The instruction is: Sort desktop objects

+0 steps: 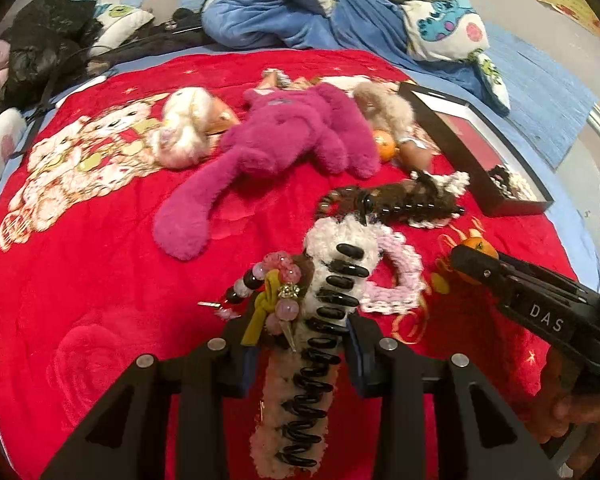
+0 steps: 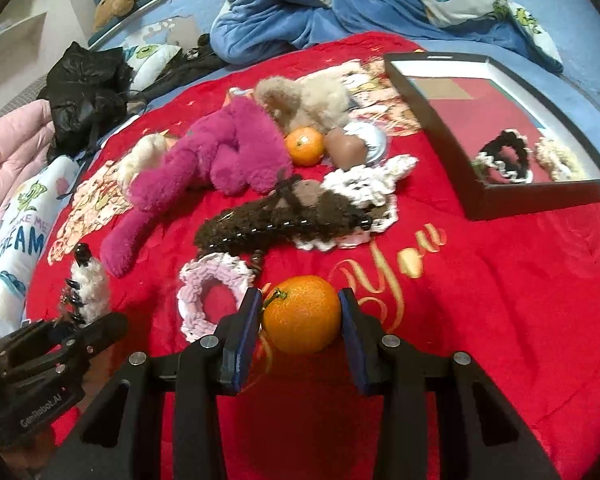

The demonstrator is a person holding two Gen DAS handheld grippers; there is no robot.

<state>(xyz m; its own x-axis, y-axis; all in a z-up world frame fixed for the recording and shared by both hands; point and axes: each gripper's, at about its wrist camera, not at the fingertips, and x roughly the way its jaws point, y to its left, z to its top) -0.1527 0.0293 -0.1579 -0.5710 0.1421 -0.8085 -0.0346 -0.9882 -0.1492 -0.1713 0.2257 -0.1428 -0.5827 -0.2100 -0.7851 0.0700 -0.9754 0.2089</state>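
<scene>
My left gripper (image 1: 300,360) is shut on a fuzzy white hair claw clip (image 1: 332,280) with black teeth and a beaded pink charm, held a little above the red blanket (image 1: 100,300). In the right wrist view that left gripper (image 2: 80,332) shows at the lower left, the white clip (image 2: 90,288) sticking up from it. My right gripper (image 2: 300,320) is shut on an orange (image 2: 302,312), its blue pads pressing both sides, low over the blanket (image 2: 480,320). The left wrist view shows the right gripper (image 1: 476,264) and the orange (image 1: 478,245) at the right.
On the blanket lie a magenta plush toy (image 2: 220,156), a brown furry claw clip (image 2: 284,216), a pink crocheted scrunchie (image 2: 212,292), a white crocheted one (image 2: 364,180) and a second orange (image 2: 304,146). A black box (image 2: 540,198) at the right holds scrunchies. Bedding is piled behind.
</scene>
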